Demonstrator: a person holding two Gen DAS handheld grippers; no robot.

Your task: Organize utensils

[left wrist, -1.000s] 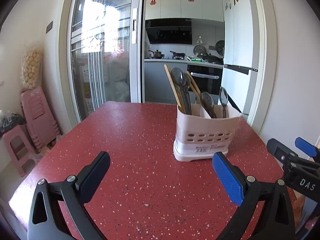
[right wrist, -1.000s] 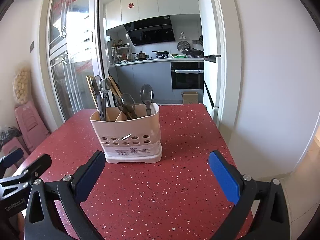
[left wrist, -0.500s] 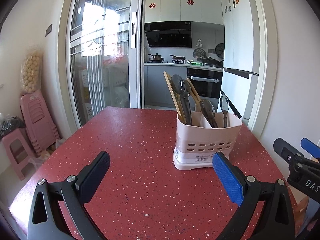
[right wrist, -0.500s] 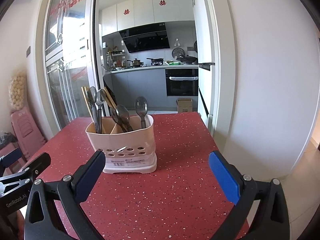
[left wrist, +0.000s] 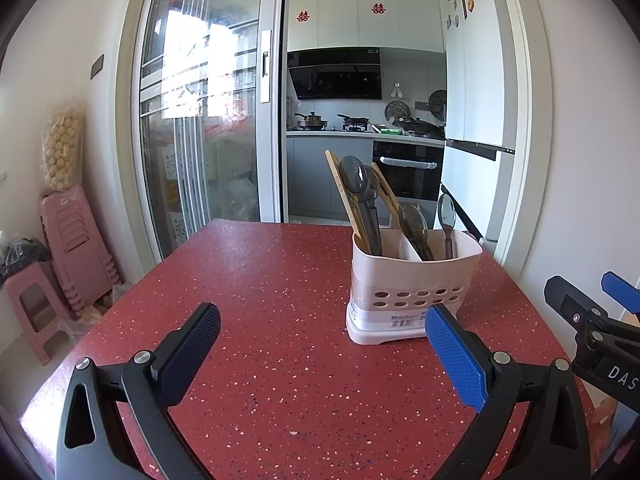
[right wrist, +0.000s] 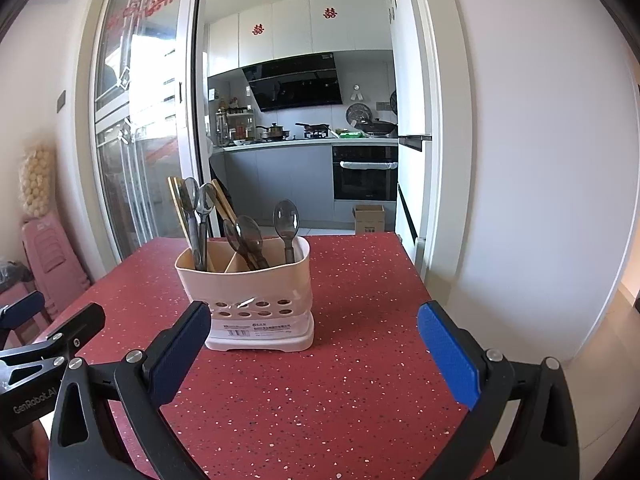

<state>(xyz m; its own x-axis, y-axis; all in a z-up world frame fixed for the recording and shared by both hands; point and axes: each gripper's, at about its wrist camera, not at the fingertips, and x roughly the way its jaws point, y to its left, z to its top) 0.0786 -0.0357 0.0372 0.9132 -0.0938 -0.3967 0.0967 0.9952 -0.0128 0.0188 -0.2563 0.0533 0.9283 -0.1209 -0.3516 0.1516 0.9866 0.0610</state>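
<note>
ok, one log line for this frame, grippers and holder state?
left hand-held gripper: open, empty | right hand-held gripper: open, empty | utensil holder: upright on red table, spoons and chopsticks inside

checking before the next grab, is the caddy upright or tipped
Upright: the caddy sits flat on the table, spoons standing in it.

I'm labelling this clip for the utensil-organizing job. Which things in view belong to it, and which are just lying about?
Part of the job:
- utensil caddy, with divider
- spoons standing in it
- chopsticks in its left compartment
- left gripper and right gripper, both open and empty

Just lying about:
- pink stools, stacked
- cardboard box on the kitchen floor
- red table, only the work surface
</note>
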